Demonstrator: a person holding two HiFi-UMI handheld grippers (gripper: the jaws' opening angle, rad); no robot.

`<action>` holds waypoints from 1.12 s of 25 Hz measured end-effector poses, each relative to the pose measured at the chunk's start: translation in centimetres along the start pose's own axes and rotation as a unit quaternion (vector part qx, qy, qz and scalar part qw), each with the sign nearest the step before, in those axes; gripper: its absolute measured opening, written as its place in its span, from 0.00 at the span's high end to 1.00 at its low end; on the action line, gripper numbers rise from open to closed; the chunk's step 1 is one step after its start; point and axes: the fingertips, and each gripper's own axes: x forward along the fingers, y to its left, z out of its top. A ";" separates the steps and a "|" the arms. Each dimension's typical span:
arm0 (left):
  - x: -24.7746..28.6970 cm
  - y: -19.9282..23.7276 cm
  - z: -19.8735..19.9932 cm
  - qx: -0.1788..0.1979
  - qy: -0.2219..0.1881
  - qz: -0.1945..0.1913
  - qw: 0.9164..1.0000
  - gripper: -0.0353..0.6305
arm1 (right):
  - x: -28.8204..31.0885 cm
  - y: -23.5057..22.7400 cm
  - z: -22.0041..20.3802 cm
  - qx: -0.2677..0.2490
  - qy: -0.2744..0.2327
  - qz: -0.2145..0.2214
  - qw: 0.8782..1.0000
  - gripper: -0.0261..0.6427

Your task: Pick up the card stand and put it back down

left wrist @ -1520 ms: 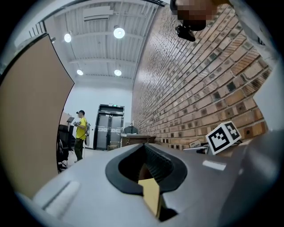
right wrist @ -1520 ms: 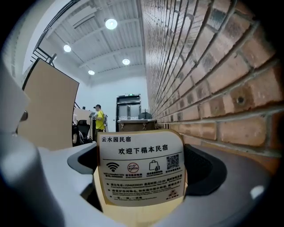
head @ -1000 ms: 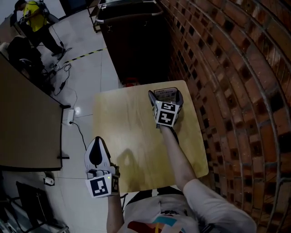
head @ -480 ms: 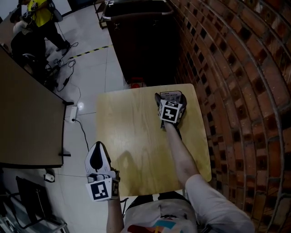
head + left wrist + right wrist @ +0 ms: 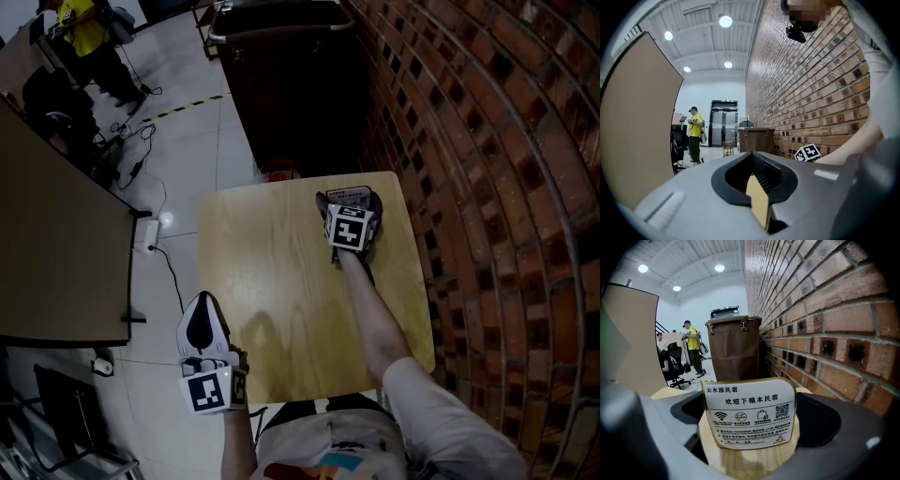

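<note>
Card stand (image 5: 752, 416) clamped between right gripper (image 5: 349, 201) jaws.
Upright, near table (image 5: 272, 272) far edge, by brick wall (image 5: 487, 187). Left gripper (image 5: 201, 305) jaws together, empty.

White printed card stand on wooden base (image 5: 750, 420): fine print too small to read; base cut off at 6 o'clock; head view: largely hidden behind right gripper (image 5: 349, 201).

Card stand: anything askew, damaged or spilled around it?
Nothing stands out. The card stand is upright and intact, its print legible, held between the jaws of the right gripper near the far right corner of the table. No spill shows.
</note>
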 end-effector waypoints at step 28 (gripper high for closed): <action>-4.2 -3.8 4.9 -0.005 -0.078 -0.043 0.996 0.94 | -34.4 3.5 11.7 0.043 -0.271 0.184 0.944 0.67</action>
